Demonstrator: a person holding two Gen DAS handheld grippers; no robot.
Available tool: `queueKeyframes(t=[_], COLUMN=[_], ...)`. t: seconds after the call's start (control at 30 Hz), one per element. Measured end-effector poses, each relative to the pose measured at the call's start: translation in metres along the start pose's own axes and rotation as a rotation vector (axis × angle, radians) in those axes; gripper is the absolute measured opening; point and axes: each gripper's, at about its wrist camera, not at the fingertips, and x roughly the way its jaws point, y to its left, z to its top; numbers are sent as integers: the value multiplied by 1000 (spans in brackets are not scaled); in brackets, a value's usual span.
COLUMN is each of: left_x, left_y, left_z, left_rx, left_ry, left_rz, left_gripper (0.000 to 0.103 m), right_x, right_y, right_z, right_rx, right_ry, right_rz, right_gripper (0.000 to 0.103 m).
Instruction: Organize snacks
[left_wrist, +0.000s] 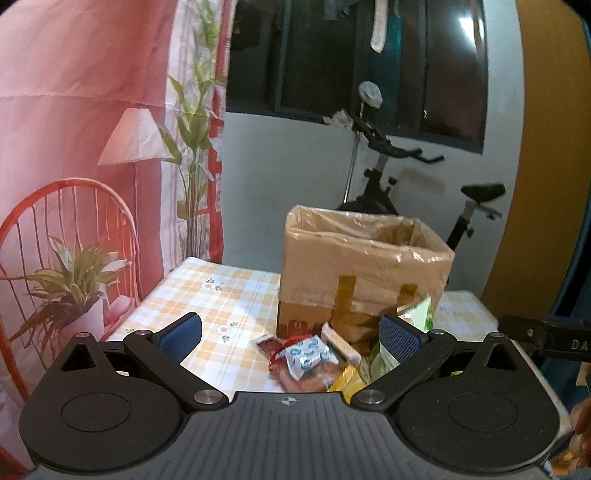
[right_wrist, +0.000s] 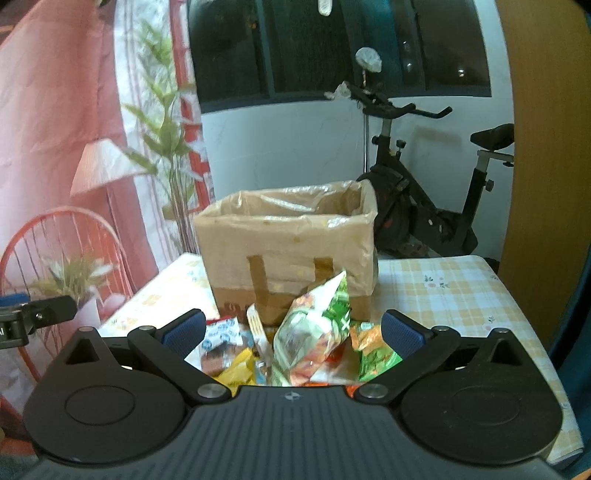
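Snacks (right_wrist: 314, 332) heaped on checked surface (right_wrist: 461, 295), just in front of lined box (right_wrist: 288, 236). Left hand-held gripper (left_wrist: 291, 336) spread wide, holding nothing. Right hand-held gripper (right_wrist: 293, 330) likewise spread, green bag (right_wrist: 317, 325) upright between fingers

It was a room in a home: a black exercise bike (right_wrist: 417, 206) stood by the white wall under a dark window (right_wrist: 332, 48), a pink printed curtain (left_wrist: 74, 147) hung beside it, and a yellow-checked floral tablecloth (right_wrist: 461, 295) covered the counter
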Motion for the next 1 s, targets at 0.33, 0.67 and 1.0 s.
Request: queueKeyframes(t=[0.33, 0.67, 1.0], left_x=[55, 128, 149], left_y=[-3, -31, -26], left_z=[-4, -55, -82], left_rx=[-14, 1, -80], left_ry=[-7, 218, 361], left_rz=[-10, -81, -113], left_gripper=[102, 102, 99], right_x=[36, 85, 102], right_y=[-23, -30, -40], right_z=[2, -34, -69], right_rx=[-28, -41, 14], right_ry=[-144, -28, 75], right_rz=[-102, -118, -93], right_gripper=[103, 103, 103])
